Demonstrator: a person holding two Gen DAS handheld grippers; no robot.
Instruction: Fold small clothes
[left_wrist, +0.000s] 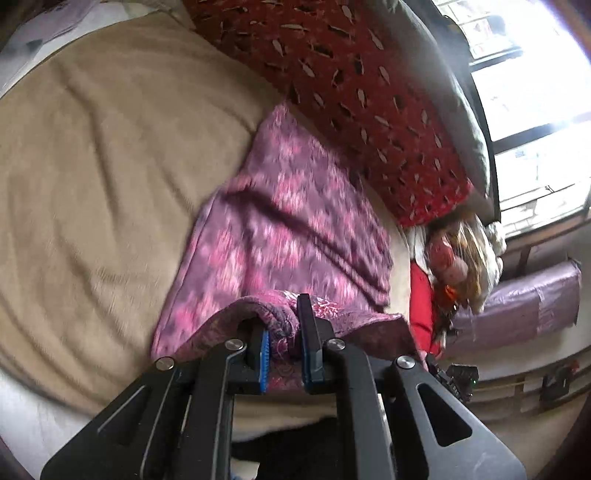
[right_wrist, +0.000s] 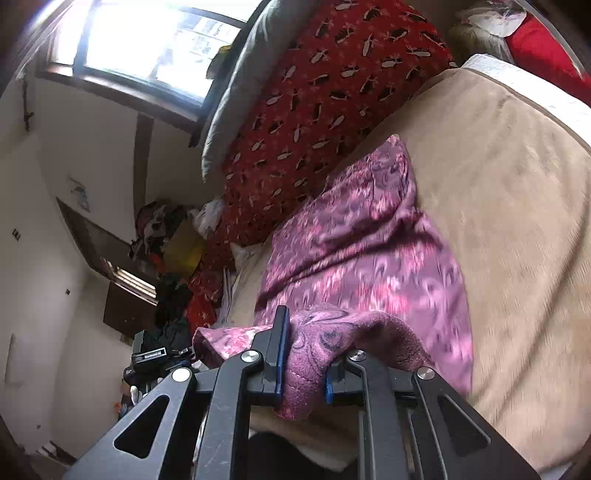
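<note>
A purple cloth with a pink pattern (left_wrist: 291, 221) lies stretched over a tan bed cover (left_wrist: 110, 166). Its near edge is lifted off the bed. My left gripper (left_wrist: 286, 332) is shut on a bunched corner of that edge, the fabric pinched between the blue pads. In the right wrist view the same purple cloth (right_wrist: 362, 240) runs away from me, and my right gripper (right_wrist: 306, 354) is shut on its other near corner, a fold hanging down between the fingers. The far end of the cloth rests on the tan bed cover (right_wrist: 517, 203).
A red patterned pillow (left_wrist: 369, 92) and a grey cushion (left_wrist: 443, 74) lie along the far side of the bed, below a bright window (left_wrist: 535, 129). A heap of clothes (right_wrist: 166, 240) stands by the wall. The other gripper's body (right_wrist: 151, 358) shows at the left.
</note>
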